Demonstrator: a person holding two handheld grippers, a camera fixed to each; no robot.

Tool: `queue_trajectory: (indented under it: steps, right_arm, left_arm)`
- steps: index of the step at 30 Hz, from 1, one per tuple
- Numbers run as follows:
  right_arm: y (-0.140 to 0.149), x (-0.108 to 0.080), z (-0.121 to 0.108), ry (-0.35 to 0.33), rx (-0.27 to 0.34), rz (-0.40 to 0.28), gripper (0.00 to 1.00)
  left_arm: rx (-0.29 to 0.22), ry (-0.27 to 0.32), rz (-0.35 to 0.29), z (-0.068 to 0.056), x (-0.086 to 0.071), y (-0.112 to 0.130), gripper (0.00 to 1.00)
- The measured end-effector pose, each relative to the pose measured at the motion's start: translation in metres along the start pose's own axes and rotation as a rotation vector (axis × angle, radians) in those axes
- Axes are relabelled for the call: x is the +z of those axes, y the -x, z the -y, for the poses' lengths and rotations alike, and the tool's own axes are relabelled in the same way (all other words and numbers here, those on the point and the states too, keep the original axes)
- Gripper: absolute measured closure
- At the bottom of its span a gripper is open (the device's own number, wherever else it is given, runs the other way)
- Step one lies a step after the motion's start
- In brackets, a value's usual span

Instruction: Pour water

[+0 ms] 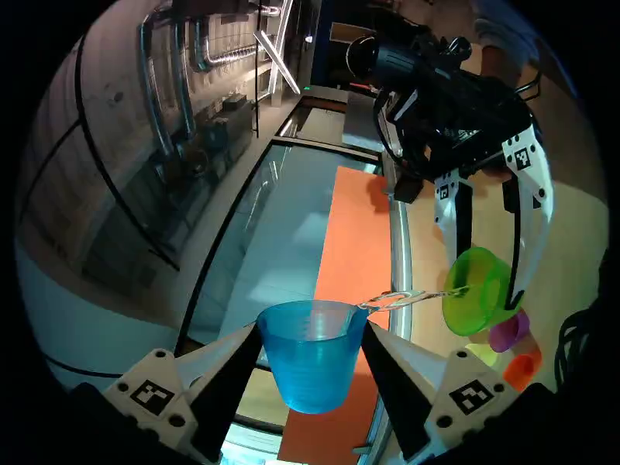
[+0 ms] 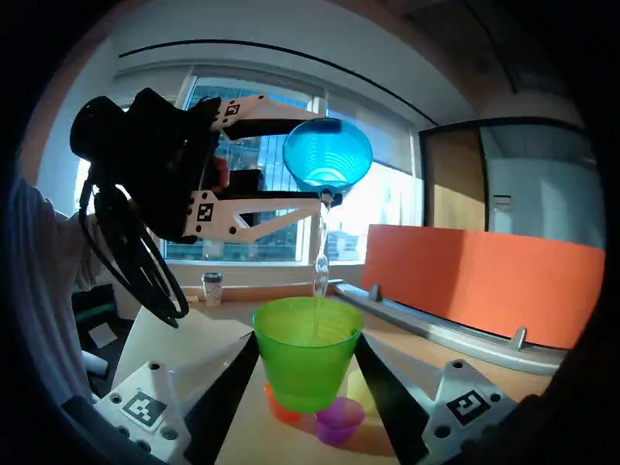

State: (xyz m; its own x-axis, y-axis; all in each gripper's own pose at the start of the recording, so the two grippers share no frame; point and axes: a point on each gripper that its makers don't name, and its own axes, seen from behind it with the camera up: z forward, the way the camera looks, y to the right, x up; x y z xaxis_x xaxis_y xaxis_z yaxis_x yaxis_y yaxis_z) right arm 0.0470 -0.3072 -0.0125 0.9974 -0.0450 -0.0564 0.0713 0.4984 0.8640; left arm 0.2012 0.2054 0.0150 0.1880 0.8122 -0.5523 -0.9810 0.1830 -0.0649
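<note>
**Pour Under Way: Blue Cup Emptying Into Green Cup**

The left gripper (image 1: pixel 310 332) is clamping a blue cup (image 1: pixel 312 356), with one finger pressing on each side of its wall. The right gripper (image 2: pixel 306 345) is gripping a green cup (image 2: pixel 308 353) in the same way, both fingers bearing against it. In the right gripper view the blue cup is tipping over above the green one. A thin stream of water (image 2: pixel 319 267) is falling from its lower lip into the green cup's open mouth. The two cups are standing apart, not touching.

Assessment of the step: the stream is landing inside the green rim, so the alignment is serving. The stream is thin and uneven, which suggests a shallow tilt. In my judgement the sound practice is:
- to be holding the green cup upright and directly under the lip;
- to be increasing the blue cup's tilt only gradually;
- to be narrowing the drop between the cups.

The likely faults are water running back down the blue wall, or the stream drifting past the rim.

Containers: how much water is left in the blue cup cannot be told. Water is collecting in the green cup, but its level is not readable. Beneath the green cup an orange cup (image 2: pixel 279 408), a purple cup (image 2: pixel 341 420) and a yellow cup (image 2: pixel 361 390) are sitting close together on the table (image 2: pixel 434 353). Their contents cannot be made out.
</note>
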Motion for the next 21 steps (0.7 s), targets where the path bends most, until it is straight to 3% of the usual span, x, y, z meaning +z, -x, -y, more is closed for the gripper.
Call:
queue_trajectory:
  steps: [21]
  right_arm:
    - [0.0008, -0.0066, -0.0074, 0.015, 0.002, -0.005, 0.11]
  left_arm:
    - [0.071, -0.002, -0.004, -0.0008, 0.0062, -0.0055, 0.12]
